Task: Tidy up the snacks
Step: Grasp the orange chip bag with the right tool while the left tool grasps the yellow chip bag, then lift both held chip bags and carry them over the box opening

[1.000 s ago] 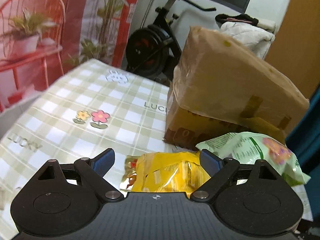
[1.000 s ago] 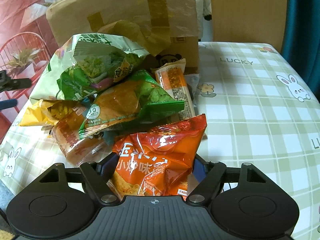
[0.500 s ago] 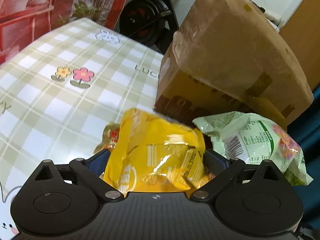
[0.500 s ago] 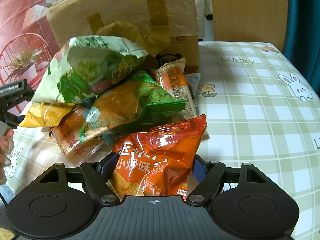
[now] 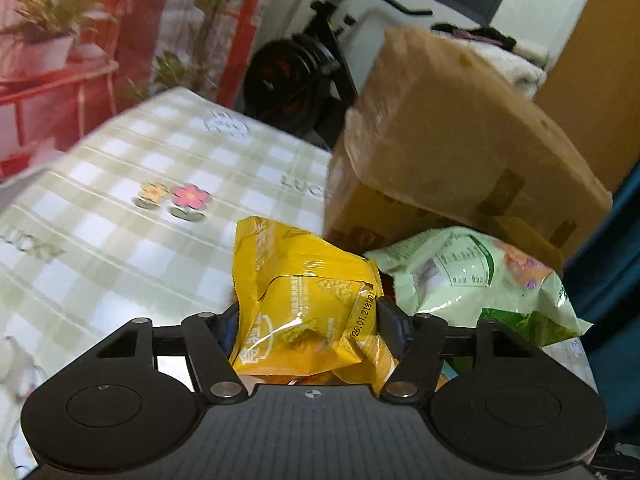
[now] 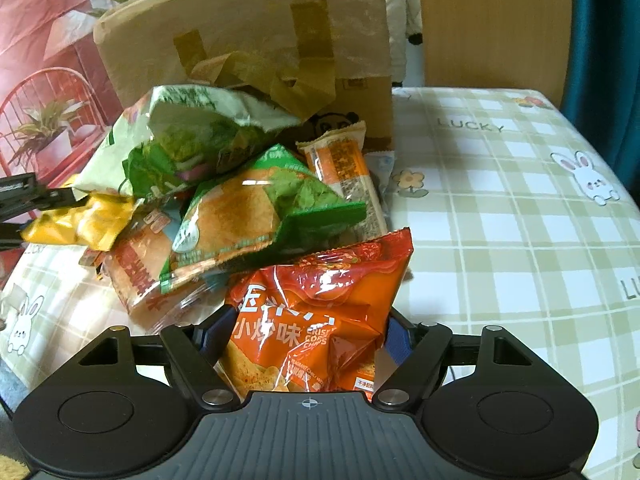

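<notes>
Left gripper [image 5: 306,316] jaws just closed onto the yellow snack bag [image 5: 304,300]; right gripper [image 6: 308,332] pinches the orange chip bag [image 6: 316,320]. Yellow bag's far end sits under the pale green bag [image 5: 476,276], so lifting could drag the pile over.

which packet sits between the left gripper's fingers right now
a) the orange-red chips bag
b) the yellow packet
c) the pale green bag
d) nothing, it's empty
b: in the left wrist view the left gripper has both jaws pressed against the crumpled yellow packet, having just closed on it; the pale green bag lies off to its side by the cardboard box.
</notes>
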Action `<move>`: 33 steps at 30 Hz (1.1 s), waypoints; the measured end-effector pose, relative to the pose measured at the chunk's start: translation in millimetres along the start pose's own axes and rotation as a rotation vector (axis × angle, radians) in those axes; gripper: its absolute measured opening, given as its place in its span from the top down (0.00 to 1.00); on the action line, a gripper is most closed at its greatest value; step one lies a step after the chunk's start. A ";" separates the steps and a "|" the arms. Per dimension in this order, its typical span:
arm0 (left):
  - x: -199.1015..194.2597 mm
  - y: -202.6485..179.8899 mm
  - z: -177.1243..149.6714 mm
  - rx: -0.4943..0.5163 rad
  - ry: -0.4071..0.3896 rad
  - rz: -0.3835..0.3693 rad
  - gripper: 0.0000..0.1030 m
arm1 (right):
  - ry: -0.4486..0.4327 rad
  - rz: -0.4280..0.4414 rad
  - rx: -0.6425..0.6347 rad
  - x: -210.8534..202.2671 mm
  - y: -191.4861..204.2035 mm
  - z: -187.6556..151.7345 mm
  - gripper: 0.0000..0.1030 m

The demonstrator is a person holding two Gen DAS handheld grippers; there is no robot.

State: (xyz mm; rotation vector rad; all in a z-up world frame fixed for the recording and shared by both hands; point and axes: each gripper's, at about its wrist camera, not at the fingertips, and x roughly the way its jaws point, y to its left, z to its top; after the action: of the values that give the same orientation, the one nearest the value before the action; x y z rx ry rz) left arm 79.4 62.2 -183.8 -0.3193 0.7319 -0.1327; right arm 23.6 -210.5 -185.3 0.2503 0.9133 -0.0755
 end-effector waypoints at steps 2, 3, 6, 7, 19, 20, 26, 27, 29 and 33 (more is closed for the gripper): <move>-8.8 0.7 1.3 0.011 -0.029 0.038 0.34 | -0.010 -0.007 -0.011 -3.2 0.6 0.9 0.30; -14.0 1.5 2.4 0.018 -0.044 0.060 0.34 | -0.014 -0.013 -0.018 -4.5 0.3 1.6 0.30; -28.0 2.1 6.1 0.025 -0.076 0.110 0.34 | -0.031 -0.037 -0.039 -10.0 -0.4 3.4 0.30; -33.1 2.2 7.1 0.027 -0.088 0.127 0.34 | -0.038 -0.047 -0.043 -12.2 -1.2 3.7 0.30; -73.8 -24.1 36.8 0.108 -0.271 0.167 0.33 | -0.196 -0.174 -0.045 -54.7 -20.3 26.9 0.31; -74.9 -27.8 39.8 0.115 -0.284 0.162 0.33 | -0.216 -0.178 -0.041 -58.3 -22.6 29.1 0.31; -81.2 -47.7 52.5 0.152 -0.332 0.135 0.33 | -0.332 -0.213 -0.077 -80.0 -29.0 55.4 0.31; -81.2 -52.4 57.2 0.164 -0.342 0.128 0.33 | -0.354 -0.212 -0.088 -83.3 -28.9 61.8 0.31; -81.4 -61.1 63.6 0.190 -0.364 0.112 0.33 | -0.403 -0.216 -0.113 -90.0 -27.9 76.6 0.31; -82.7 -85.2 76.5 0.237 -0.417 0.079 0.33 | -0.509 -0.206 -0.146 -101.1 -25.5 112.1 0.31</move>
State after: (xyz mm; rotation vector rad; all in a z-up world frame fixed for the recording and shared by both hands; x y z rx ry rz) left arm 69.3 19.1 -49.7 -0.0846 0.3102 -0.0734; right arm 44.2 -267.0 -44.5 -0.0043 0.4313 -0.2502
